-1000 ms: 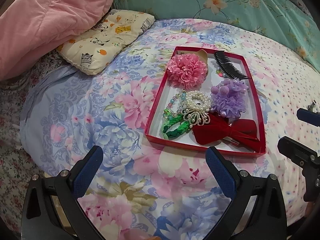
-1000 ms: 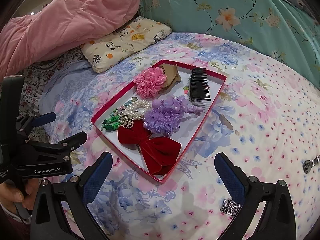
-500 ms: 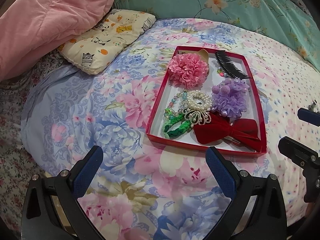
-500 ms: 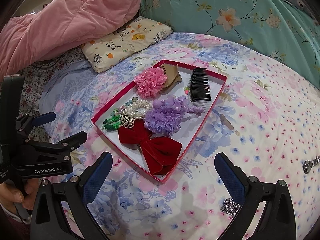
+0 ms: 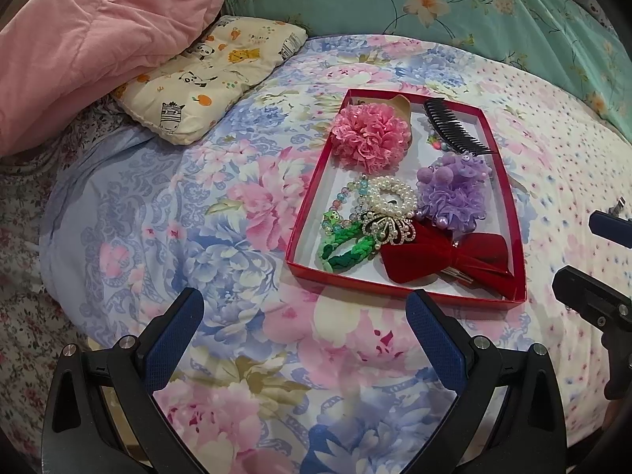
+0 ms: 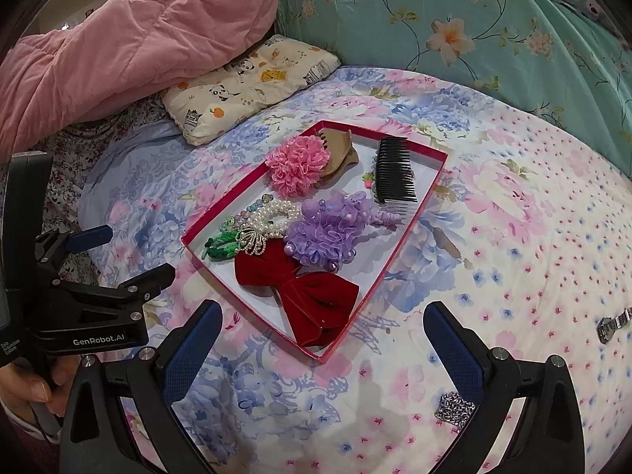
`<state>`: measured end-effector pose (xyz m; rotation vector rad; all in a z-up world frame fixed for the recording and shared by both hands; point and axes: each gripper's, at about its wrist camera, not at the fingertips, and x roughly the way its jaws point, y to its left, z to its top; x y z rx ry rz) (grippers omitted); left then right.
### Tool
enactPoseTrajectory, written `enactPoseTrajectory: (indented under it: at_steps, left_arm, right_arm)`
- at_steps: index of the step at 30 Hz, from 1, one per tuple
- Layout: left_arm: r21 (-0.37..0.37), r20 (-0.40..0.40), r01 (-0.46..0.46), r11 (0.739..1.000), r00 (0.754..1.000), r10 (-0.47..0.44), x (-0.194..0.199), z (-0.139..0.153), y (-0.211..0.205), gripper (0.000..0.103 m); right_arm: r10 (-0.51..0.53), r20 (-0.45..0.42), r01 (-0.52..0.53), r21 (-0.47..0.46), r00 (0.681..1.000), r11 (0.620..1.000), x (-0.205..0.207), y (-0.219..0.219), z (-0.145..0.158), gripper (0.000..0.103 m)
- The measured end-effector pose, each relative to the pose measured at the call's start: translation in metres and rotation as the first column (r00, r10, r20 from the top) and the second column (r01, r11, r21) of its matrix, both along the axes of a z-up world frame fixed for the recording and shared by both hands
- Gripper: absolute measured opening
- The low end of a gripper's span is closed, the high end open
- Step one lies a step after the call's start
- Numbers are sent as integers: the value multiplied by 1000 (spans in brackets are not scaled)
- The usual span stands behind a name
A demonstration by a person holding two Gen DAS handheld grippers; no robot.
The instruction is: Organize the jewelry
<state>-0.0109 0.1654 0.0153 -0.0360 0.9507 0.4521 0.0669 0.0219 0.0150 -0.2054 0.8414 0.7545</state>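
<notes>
Red shallow box (image 6: pixel 410 221) lying on the floral bedspread (image 5: pixel 189 213), already packed: pink ruffle scrunchie (image 6: pixel 297 170) and black comb (image 6: pixel 395 173) at the far end, pearl bracelet (image 6: pixel 276 215) and lilac scrunchie (image 6: pixel 328 229) in the middle, red velvet bow (image 6: pixel 304 292) at the near corner. Gathered there, probably, to keep small pieces in one place. Still loose on the bedspread to the right: silver chain (image 6: pixel 454 414) near the right finger, wristwatch (image 6: pixel 612 326) farther right. Left gripper (image 5: pixel 308 339) spread wide, holding nothing, hovering near the box's near edge. Right gripper (image 6: pixel 324 347) likewise wide open and empty, likely poised for the chain. Compared with a second ago, hardly any change: same poses, nothing in the box shifted.
</notes>
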Motion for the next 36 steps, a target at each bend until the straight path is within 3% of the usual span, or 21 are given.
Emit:
enactPoseTrajectory:
  at_steps: [36]
  left_arm:
    - [6,1,4,1000,1000,-4,3,3,-2,103]
  right_arm:
    - [-6,4,6,7,1000,1000,-1,0,7,103]
